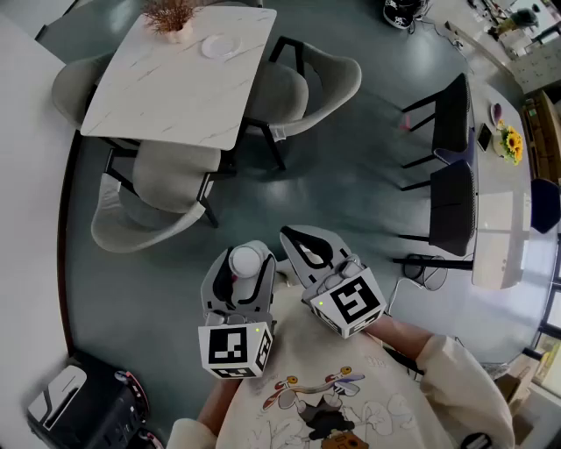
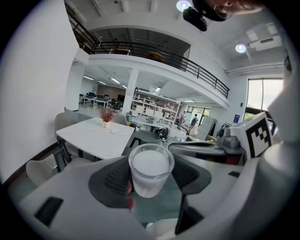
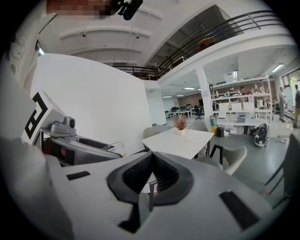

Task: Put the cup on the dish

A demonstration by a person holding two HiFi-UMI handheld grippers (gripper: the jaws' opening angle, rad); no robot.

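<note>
The left gripper [image 1: 247,263] holds the cup [image 2: 150,168] tight. The right gripper [image 1: 300,250] is pinched together, empty. The dish [image 1: 219,46] sits near the far edge of the table [image 1: 175,96].

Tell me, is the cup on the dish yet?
No: the left hand-held gripper holds the cup; the dish lies on the far table.

Ahead of me a white marble-topped table [image 1: 166,88] stands on the grey-green floor [image 1: 351,175]. At its far end lies a small white dish [image 1: 219,46], and just beside it stands a pot of dried reddish plant [image 1: 171,17]. Pale upholstered chairs [image 1: 149,206] stand on the floor around the table.
</note>
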